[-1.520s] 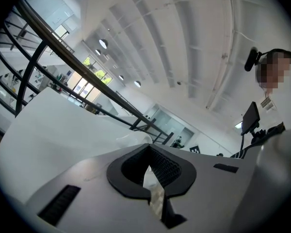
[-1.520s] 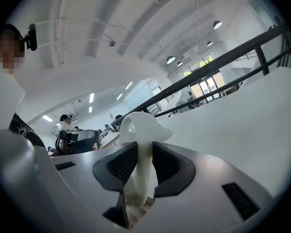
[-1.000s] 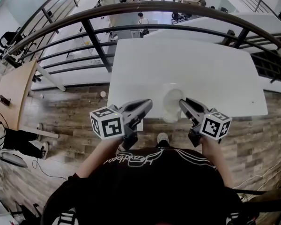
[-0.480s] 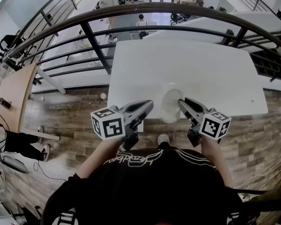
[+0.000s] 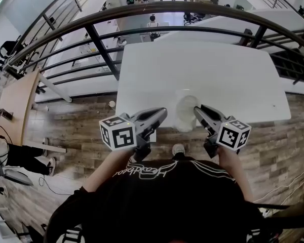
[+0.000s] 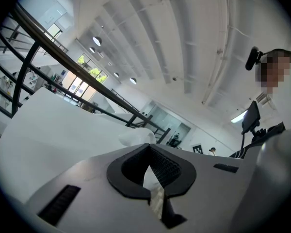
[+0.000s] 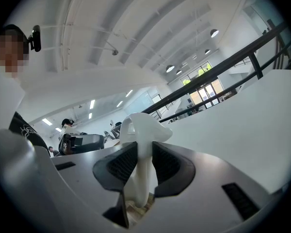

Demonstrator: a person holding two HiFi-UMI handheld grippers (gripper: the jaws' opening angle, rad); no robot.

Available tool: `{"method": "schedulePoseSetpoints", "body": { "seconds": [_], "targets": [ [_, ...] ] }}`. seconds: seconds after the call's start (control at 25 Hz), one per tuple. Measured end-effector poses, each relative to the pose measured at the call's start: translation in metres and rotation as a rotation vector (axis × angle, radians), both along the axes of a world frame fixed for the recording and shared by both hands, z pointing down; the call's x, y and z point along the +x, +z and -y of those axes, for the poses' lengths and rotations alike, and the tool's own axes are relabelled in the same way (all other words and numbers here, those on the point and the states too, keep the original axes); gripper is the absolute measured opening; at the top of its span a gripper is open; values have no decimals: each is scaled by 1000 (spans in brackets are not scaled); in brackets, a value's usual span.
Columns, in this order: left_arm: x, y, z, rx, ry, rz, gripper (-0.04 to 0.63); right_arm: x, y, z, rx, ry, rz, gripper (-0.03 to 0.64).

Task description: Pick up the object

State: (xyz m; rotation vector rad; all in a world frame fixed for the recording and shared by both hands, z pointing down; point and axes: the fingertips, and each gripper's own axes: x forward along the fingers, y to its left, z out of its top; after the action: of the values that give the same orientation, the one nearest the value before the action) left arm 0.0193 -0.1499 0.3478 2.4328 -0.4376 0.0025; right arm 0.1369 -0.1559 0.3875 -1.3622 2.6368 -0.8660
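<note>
where the right tool (image 7: 138, 165) clamps, the object (image 7: 143, 125) sits between.

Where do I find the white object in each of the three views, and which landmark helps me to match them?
Head view: the white object stands at the near edge of the white table, near the picture's centre.
Left gripper view: the object shows at the centre, just beyond the jaws.
Right gripper view: the object stands low at the centre, between the jaws of the right tool.
Shared landmark: the dark railing beyond the table.
</note>
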Motion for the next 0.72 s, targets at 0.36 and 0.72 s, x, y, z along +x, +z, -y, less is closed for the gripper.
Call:
{"method": "schedulePoseSetpoints", "body": {
  "seconds": [0.36,0.72],
  "targets": [
    [10,1,-2,-1,15,9,8,9,2,-3,0,12,6,94],
    [17,4,-5,-1,23,16,8,15,5,-6,-3,21,11,94]
  ]
}}
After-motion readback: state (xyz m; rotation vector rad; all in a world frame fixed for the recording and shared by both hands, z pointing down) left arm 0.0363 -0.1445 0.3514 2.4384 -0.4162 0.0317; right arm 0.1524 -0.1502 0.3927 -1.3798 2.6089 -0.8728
